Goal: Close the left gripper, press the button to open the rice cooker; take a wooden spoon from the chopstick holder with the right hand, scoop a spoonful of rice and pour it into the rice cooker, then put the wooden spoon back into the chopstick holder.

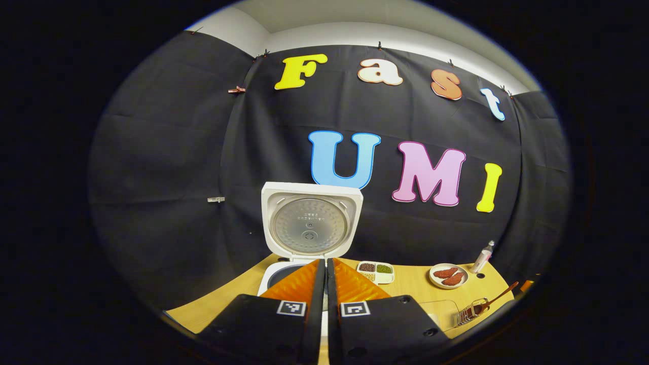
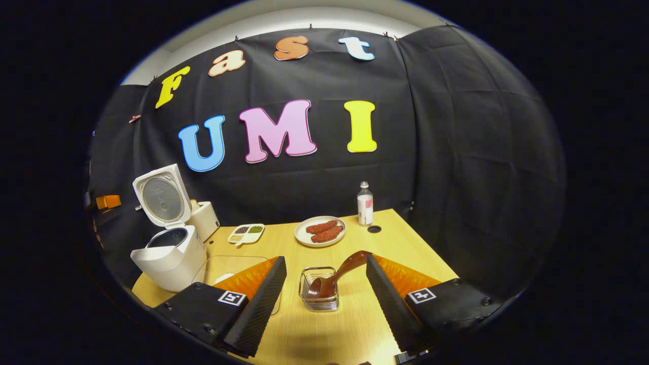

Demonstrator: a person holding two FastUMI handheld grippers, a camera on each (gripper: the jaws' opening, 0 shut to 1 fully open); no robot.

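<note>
The white rice cooker [image 1: 276, 276] stands right ahead of my left gripper [image 1: 325, 262], its lid [image 1: 309, 223] raised upright. The left fingers are shut together with nothing between them, just in front of the pot's rim. In the right gripper view the cooker [image 2: 170, 256] stands at the table's left with its lid [image 2: 159, 197] up. The wooden spoon [image 2: 337, 274] rests bowl-down in the wire chopstick holder [image 2: 318, 299], between the wide-open fingers of my right gripper [image 2: 324, 266]. Its handle leans toward the right-hand finger. The holder [image 1: 469, 313] with the spoon [image 1: 499, 295] also lies at the far right.
A clear box holding rice [image 2: 228, 271] sits between cooker and holder. Behind are a divided dish of grains [image 2: 246, 233], a plate of sausages [image 2: 320, 231] and a small bottle [image 2: 364, 204]. A white box [image 2: 205, 219] stands behind the cooker. The table edge runs close on the right.
</note>
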